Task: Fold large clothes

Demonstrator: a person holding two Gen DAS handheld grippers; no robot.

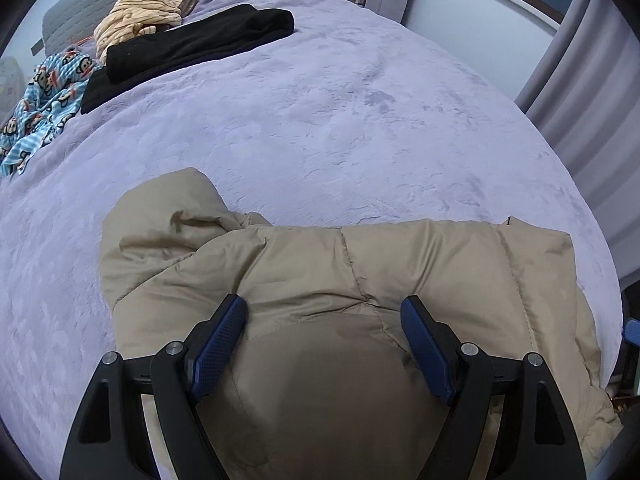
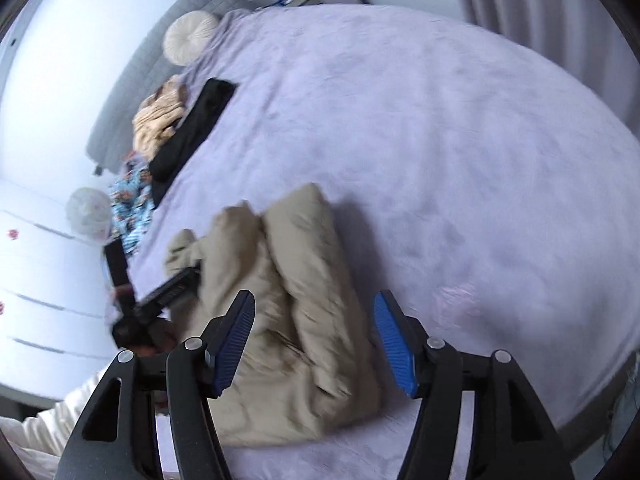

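I can read no brand or label anywhere; the only print is a cartoon monkey pattern on the blue pyjamas (image 1: pixel 44 96), far ahead and to the left of my left claw (image 1: pixel 324 328). That claw stands wide open with nothing held, its blue pads (image 1: pixel 218 348) hovering over the folded tan puffer jacket (image 1: pixel 360 280), which lies directly under and ahead of it near the close edge of the lavender bedspread (image 1: pixel 320 112). My right claw (image 2: pixel 314 336) is also spread wide and empty, above the same jacket. Well beyond sit a folded black garment (image 1: pixel 192 48), a striped tan one (image 1: pixel 136 20) and a round cushion (image 2: pixel 190 38). Bare bedspread stretches ahead and rightward of both claws to the grey curtains (image 1: pixel 592 72).
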